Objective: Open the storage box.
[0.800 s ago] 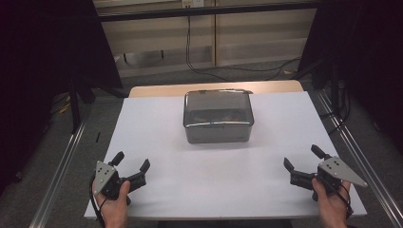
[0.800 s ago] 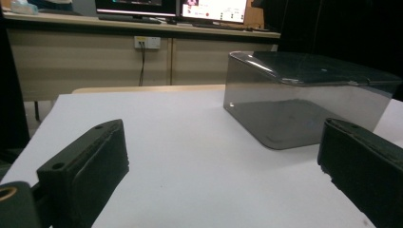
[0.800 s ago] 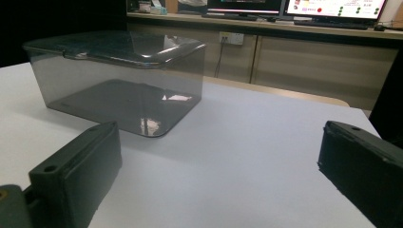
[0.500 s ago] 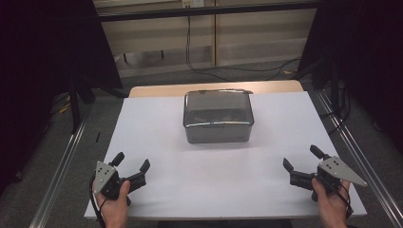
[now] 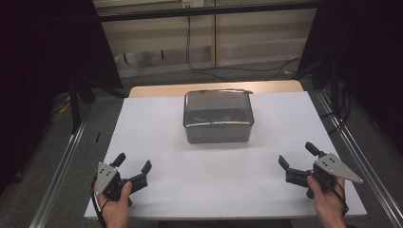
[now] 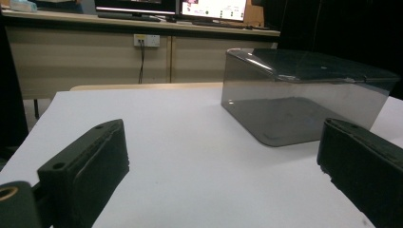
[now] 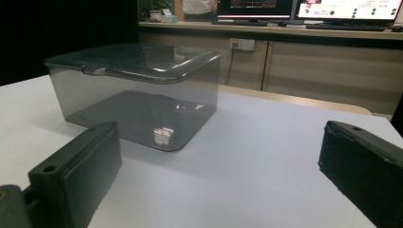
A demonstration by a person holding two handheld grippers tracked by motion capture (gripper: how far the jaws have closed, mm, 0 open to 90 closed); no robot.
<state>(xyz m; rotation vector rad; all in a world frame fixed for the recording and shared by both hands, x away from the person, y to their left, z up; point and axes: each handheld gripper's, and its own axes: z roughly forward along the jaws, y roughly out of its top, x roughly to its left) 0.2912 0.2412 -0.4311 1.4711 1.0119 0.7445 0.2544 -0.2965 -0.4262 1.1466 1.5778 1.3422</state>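
the smoky clear box (image 5: 218, 117) sits mid-table on the white sheet (image 5: 157, 128), toward the far edge, its lid closed and lying flat on top. through the wall in your right gripper view you can see one small pale scrap (image 7: 163, 134) on the box floor near the front corner; what it is cannot be told. from the high view the inside looks dark, with some dim shapes under the lid that are too murky to name.

your left gripper (image 5: 132, 166) rests at the near left corner of the sheet, jaws spread wide with nothing between them, pointing toward the box. your right gripper (image 5: 296, 156) is at the near right corner, jaws just as wide and bare. both are well apart from the box, with plain white sheet between.

beyond the table stands a beige cabinet (image 5: 247, 35) with a wall socket and a black cable (image 5: 189, 45) hanging to the floor. metal rails (image 5: 59, 166) run along both sides of the table.
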